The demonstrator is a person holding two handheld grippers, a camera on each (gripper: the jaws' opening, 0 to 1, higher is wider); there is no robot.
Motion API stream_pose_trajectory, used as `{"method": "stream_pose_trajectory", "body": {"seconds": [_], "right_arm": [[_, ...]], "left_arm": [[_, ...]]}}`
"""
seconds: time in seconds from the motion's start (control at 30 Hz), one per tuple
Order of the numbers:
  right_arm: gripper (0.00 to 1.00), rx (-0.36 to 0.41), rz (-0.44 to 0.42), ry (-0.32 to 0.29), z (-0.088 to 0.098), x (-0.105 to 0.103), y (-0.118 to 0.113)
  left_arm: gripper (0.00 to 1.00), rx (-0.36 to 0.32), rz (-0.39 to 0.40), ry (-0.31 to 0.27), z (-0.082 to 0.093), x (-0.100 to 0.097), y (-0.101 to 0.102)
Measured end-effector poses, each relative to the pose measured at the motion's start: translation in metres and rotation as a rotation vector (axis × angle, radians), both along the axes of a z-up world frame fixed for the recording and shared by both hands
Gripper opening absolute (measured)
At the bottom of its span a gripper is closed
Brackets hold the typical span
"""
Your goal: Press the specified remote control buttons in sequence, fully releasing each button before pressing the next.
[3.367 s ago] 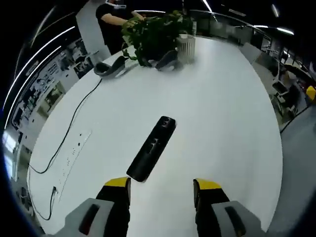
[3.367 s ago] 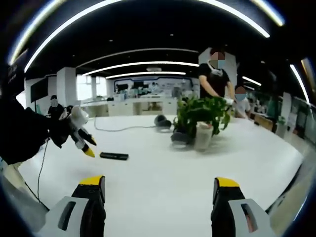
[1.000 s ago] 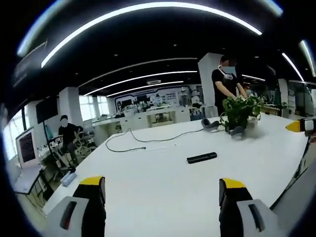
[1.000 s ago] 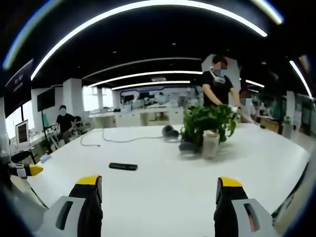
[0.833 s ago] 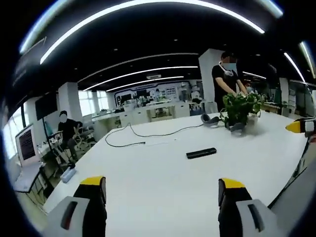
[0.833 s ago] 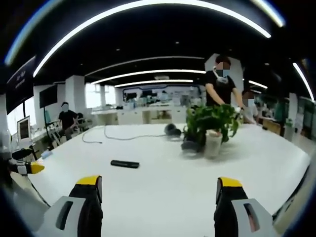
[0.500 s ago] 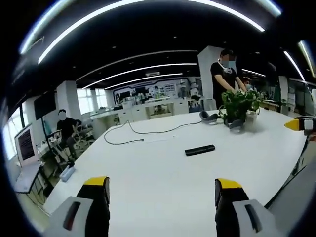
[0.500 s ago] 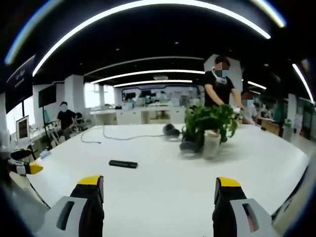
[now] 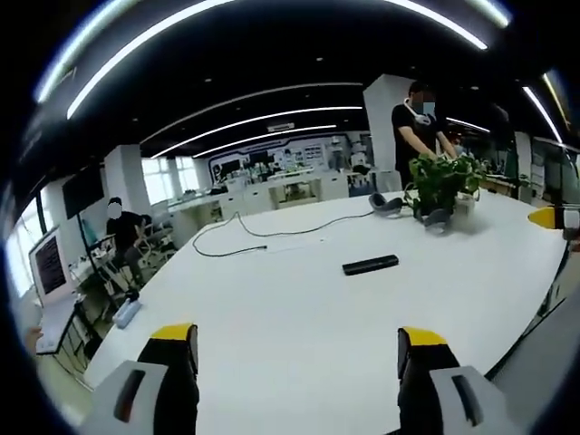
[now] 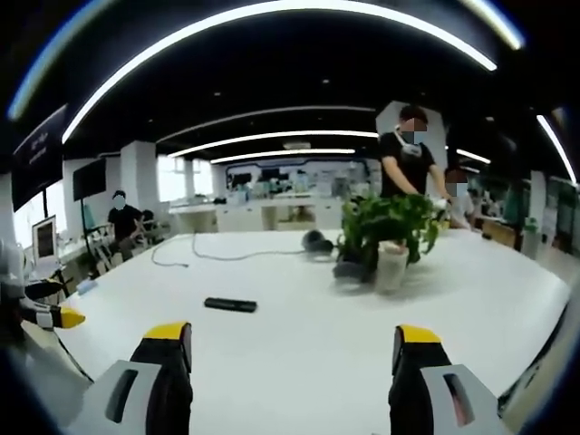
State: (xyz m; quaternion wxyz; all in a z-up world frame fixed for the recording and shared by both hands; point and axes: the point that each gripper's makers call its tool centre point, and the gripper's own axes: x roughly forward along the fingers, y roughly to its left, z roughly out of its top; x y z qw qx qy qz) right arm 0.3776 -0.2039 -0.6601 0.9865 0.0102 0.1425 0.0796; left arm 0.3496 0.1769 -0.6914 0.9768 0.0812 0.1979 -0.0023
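Both grippers are pulling back and levelling off from the white table, left gripper and right gripper hanging wide open, empty. Remote control is lying untouched at 1 o'clock; pressing looks finished or paused.

Open-plan office: large white meeting table with a potted plant and trailing cable, long ceiling light strips, rows of desks behind, a computer monitor, a seated person.
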Motion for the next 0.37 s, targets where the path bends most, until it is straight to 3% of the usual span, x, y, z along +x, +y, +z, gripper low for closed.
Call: {"method": "stream_pose_trajectory", "body": {"seconds": [0.37], "right_arm": [[0.90,-0.007,-0.003,0.015,-0.0039,0.0004,-0.0020]], "left_arm": [[0.95,0.023,-0.022,0.032,-0.0067,0.0001,-0.0048]]}}
